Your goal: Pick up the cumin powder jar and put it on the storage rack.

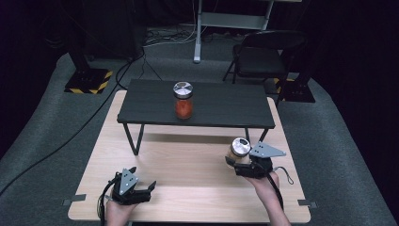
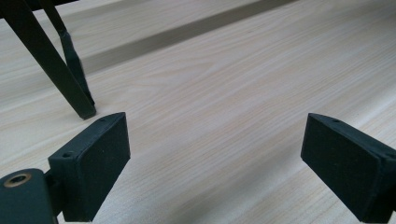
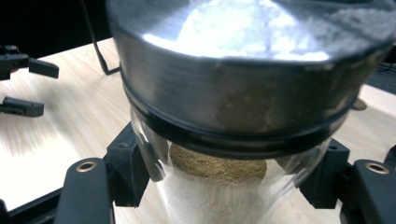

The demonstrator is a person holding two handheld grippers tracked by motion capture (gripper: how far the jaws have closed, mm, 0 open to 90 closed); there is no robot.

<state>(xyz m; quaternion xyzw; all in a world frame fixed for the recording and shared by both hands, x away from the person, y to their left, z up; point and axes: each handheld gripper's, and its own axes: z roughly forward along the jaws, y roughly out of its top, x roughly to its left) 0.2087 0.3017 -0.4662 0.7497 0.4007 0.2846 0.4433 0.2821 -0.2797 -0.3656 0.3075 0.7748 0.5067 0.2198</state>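
A glass jar with a silver lid and brown powder inside is lifted slightly above the wooden table, near its right side. My right gripper is shut on it. In the right gripper view the jar sits close up, its glass body between the two jaws of the right gripper. A second jar with orange-red contents stands on the low black shelf. My left gripper rests near the table's front left, open, and nothing lies between the jaws of the left gripper.
The black shelf stands on thin legs across the back of the table. A folding chair and a striped stand base sit on the floor beyond. The left gripper shows far off in the right gripper view.
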